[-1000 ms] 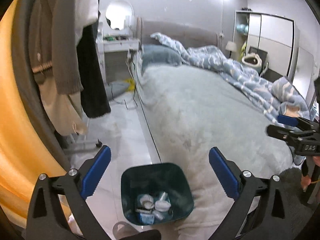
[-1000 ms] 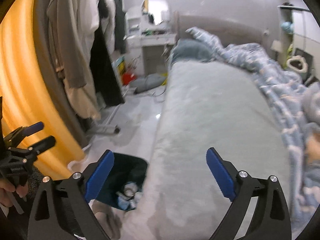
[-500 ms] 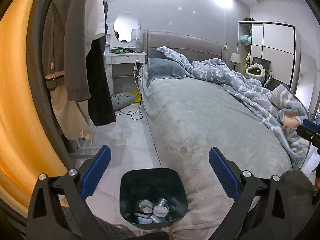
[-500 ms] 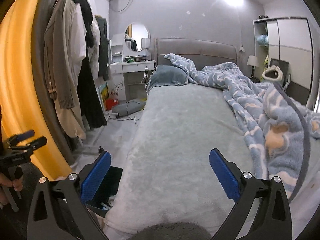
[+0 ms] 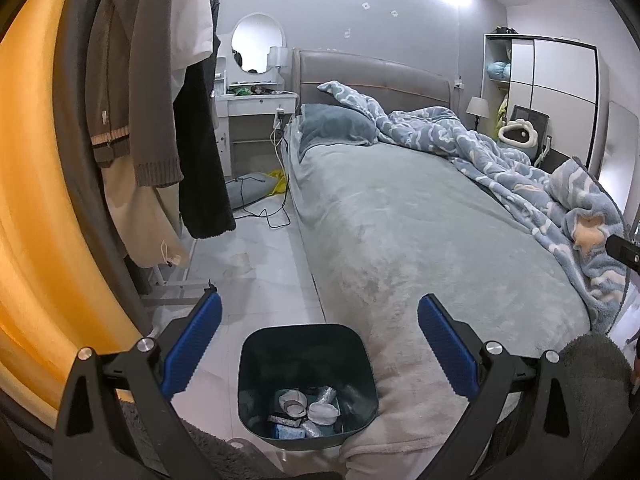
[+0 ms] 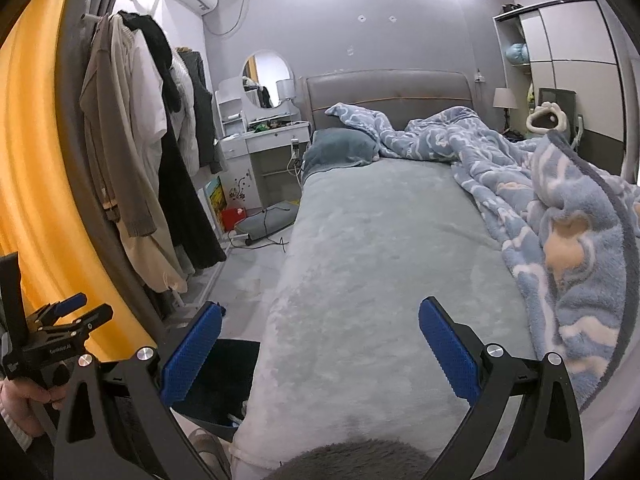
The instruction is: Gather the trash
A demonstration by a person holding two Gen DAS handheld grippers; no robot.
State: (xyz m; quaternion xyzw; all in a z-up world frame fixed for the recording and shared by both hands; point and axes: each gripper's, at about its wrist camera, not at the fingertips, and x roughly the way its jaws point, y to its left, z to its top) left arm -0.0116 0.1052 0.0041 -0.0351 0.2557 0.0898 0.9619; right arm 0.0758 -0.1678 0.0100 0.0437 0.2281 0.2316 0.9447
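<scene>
Both grippers, left (image 5: 319,342) and right (image 6: 320,344), are hanging wide open and empty; bin (image 5: 306,384) is sitting beside bed (image 5: 420,240) holding trash (image 5: 310,406). Scan slowly for leftovers before reaching.

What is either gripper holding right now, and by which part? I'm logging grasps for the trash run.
Nothing is held. The left gripper and the right gripper both have their jaws wide apart and empty; the trash sits in the bin.

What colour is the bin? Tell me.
The bin is dark teal; it shows best in the left wrist view, by the bed's foot corner.
</scene>
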